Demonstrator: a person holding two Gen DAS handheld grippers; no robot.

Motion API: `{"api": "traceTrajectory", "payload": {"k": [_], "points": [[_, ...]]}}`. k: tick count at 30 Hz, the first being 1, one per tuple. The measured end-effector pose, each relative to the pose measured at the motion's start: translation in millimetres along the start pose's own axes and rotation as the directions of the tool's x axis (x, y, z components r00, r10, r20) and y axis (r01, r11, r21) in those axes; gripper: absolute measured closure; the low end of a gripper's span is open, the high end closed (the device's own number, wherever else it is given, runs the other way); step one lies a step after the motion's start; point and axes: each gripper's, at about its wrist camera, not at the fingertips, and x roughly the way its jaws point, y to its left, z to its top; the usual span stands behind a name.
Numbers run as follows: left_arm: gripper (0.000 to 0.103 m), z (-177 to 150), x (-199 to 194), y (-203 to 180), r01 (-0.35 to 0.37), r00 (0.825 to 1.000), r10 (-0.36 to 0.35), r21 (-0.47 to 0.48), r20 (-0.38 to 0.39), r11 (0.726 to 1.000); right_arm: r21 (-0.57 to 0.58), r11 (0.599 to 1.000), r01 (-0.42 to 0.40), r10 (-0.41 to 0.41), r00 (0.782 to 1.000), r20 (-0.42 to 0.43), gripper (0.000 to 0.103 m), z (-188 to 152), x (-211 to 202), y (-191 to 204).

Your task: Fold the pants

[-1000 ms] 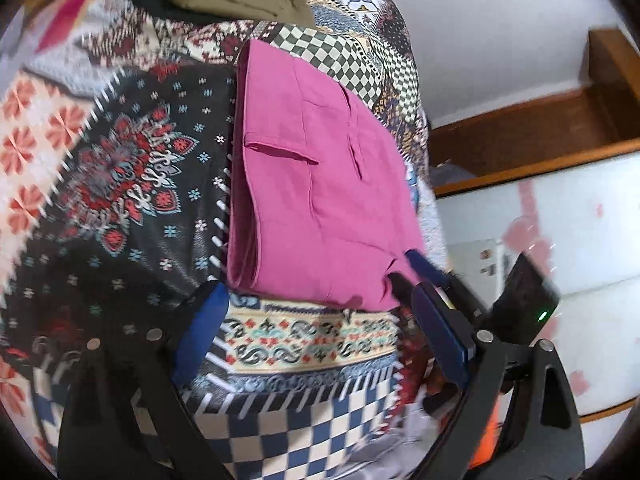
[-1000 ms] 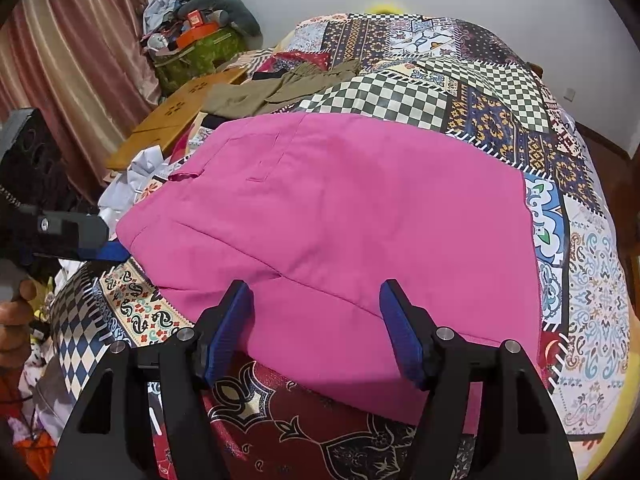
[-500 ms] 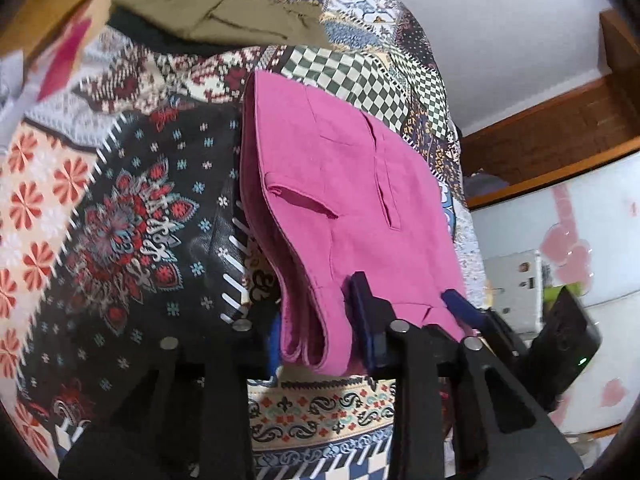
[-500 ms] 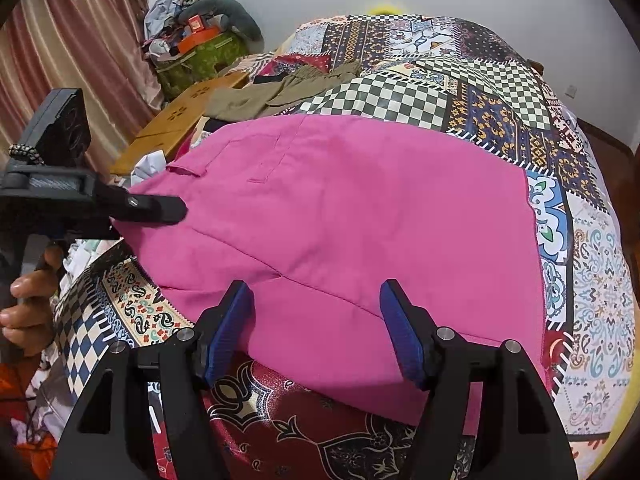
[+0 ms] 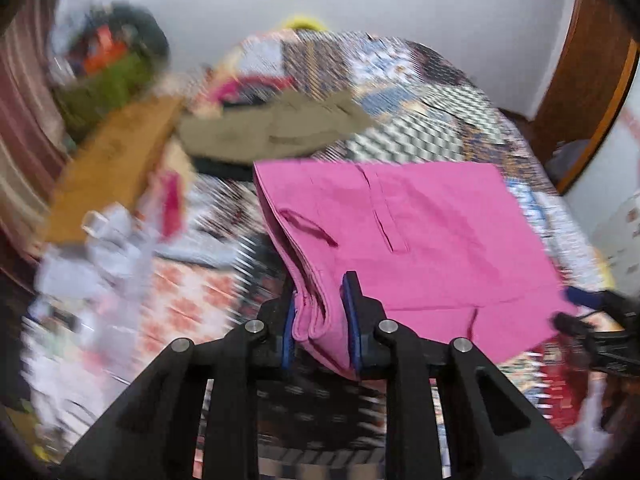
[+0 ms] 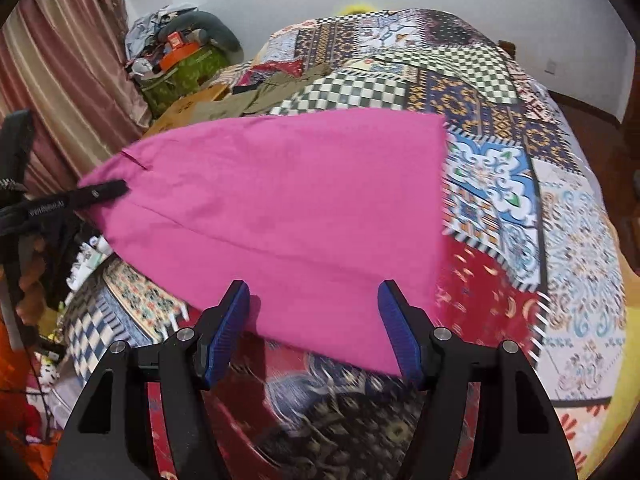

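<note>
The left gripper [image 5: 322, 316] had just been closing and pinched the pink pants' [image 5: 420, 240] bunched corner — pants on the patchwork quilt [image 6: 520, 184]; the right gripper [image 6: 314, 332] hovered half-open, gripping nothing.

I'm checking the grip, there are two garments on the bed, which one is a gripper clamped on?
The pink pants: the left gripper has just closed on their bunched edge. The olive garment lies untouched farther up the bed.

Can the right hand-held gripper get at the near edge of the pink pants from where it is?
Probably yes: the right hand-held gripper is open, the pink pants edge lies between its fingers, nothing in the way.
</note>
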Motion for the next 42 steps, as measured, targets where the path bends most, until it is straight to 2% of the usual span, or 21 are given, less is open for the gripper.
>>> {"api": "traceTrajectory", "payload": {"k": [2,7,11,14,18,27,33,38,40,42], "points": [[0.082,5.6,-6.3,-1.0,-0.008,1.000,0.007,0.029,0.023,1.000,-0.007,1.000,0.023,-0.023,1.000,-0.003,0.041,-4.0,-1.4,-2.4],[0.083,21.0,-18.9,-18.0,-0.002,0.997,-0.004,0.076,0.073,0.997,0.018,1.000,0.014,-0.014,1.000,0.003,0.040,-5.9,-2.5,-7.4],[0.083,35.8,-33.0,-39.2,0.057,0.992,-0.067,0.099,0.107,0.993,0.018,1.000,0.010,-0.010,1.000,0.010,0.037,-5.6,-1.2,-6.5],[0.084,49.9,-41.2,-56.4,0.133,0.983,-0.146,0.114,0.111,0.985,0.020,1.000,0.002,-0.002,1.000,0.012,0.037,-6.2,-1.1,-7.1],[0.085,66.9,-46.6,-86.1,0.240,0.962,-0.254,0.140,0.098,0.961,0.022,1.000,-0.004,0.004,1.000,0.016,0.037,-6.1,-0.5,-8.5],[0.086,77.8,-39.0,-139.1,0.373,0.922,-0.386,0.179,0.039,0.910,0.032,0.999,-0.021,0.021,1.000,0.023,0.037,-5.4,0.5,-12.0],[0.086,75.1,-25.6,-161.4,0.409,0.910,-0.415,0.184,-0.003,0.894,0.035,0.999,-0.028,0.027,0.999,0.026,0.037,-5.3,0.3,-13.6],[0.085,69.0,-18.5,-175.9,0.450,0.892,-0.446,0.209,-0.065,0.868,0.037,0.999,-0.033,0.032,0.999,0.027,0.037,-5.3,0.4,-14.5],[0.081,66.7,-19.7,-180.8,0.469,0.883,-0.461,0.222,-0.093,0.855,0.038,0.999,-0.034,0.033,0.999,0.027,0.037,-5.2,0.2,-14.8],[0.073,65.8,-23.4,-182.7,0.496,0.868,-0.486,0.228,-0.102,0.838,0.039,0.999,-0.036,0.035,0.999,0.028,0.037,-5.3,-0.1,-14.9]]}}
